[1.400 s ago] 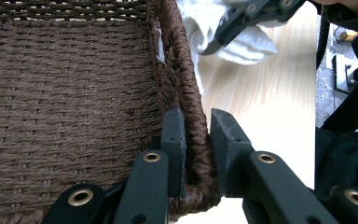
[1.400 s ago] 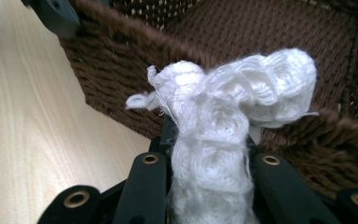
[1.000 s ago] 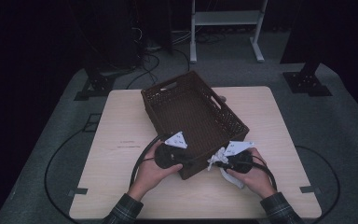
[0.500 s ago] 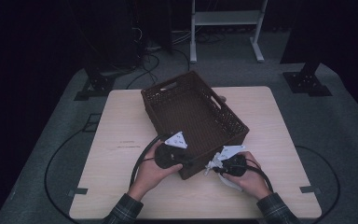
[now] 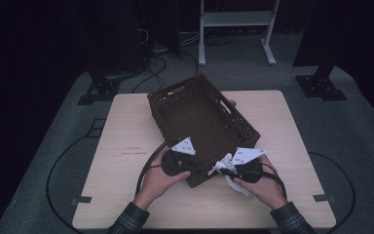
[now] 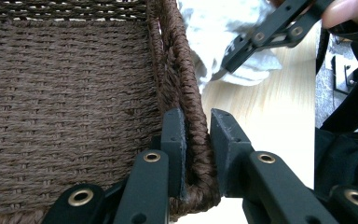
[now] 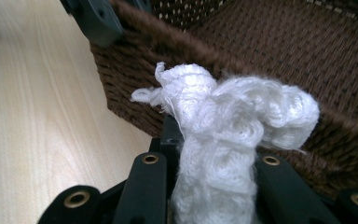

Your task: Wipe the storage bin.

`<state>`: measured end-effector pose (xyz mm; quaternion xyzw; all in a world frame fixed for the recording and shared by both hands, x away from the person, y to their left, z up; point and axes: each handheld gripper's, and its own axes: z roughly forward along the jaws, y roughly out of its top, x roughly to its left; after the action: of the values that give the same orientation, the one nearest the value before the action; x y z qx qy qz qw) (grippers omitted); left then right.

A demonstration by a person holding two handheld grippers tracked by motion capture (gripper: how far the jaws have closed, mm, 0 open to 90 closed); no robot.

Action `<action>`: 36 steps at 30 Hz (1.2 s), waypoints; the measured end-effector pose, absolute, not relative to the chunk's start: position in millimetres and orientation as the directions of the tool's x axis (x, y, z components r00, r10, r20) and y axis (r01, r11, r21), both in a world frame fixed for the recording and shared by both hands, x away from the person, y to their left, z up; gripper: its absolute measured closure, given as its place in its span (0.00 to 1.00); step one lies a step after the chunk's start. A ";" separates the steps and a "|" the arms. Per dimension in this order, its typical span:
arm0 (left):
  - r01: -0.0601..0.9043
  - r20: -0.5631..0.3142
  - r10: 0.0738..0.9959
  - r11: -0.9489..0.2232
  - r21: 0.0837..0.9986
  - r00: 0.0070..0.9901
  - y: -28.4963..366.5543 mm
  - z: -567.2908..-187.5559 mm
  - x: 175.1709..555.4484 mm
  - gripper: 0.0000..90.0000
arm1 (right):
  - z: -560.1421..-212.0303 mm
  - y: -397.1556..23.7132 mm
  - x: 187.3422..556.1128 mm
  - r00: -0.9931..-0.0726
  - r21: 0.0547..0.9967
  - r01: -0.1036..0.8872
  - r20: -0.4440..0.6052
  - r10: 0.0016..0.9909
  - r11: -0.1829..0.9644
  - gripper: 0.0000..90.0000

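My left gripper (image 6: 197,140) pinches the basket (image 5: 195,114) rim while my right gripper (image 7: 214,186), clamping the white cloth (image 7: 223,126), has lifted it to the near wall, probably ready to drop in.

Recording lab, dark studio setup.
Beyond the left gripper (image 5: 195,163): pale wooden table (image 5: 126,126) on grey floor mat (image 5: 350,131), black stand bases (image 5: 321,87), white metal frame (image 5: 236,19), loose cables (image 5: 156,63).

Plaid sleeves (image 5: 129,223); each black tool (image 6: 196,140) has brass rivets and a grey plate.
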<state>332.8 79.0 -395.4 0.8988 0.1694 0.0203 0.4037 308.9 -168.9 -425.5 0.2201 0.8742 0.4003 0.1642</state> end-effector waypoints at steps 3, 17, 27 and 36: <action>0.290 -0.102 0.323 -0.616 0.733 0.941 78.9 -395.5 332.5 0.84 | -419.2 -168.7 305.7 -0.851 0.781 0.240 -0.117 0.512 0.577 0.82; 0.290 -0.101 0.323 -0.617 0.732 0.941 78.6 -395.6 332.3 0.84 | -405.8 -168.4 299.5 -0.855 0.815 0.206 -0.119 0.504 0.542 0.82; 0.289 -0.100 0.323 -0.617 0.732 0.941 78.5 -395.7 332.2 0.84 | -428.2 -156.5 304.1 -0.872 0.768 0.238 -0.102 0.480 0.595 0.82; 0.287 -0.099 0.321 -0.618 0.732 0.942 78.6 -395.7 332.5 0.84 | -455.0 -147.5 311.9 -0.883 0.716 0.274 -0.077 0.463 0.642 0.82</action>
<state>332.5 78.6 -395.7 0.8992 0.1690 0.0207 0.4030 311.9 -147.5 -455.0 0.2053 0.8972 0.3697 0.1275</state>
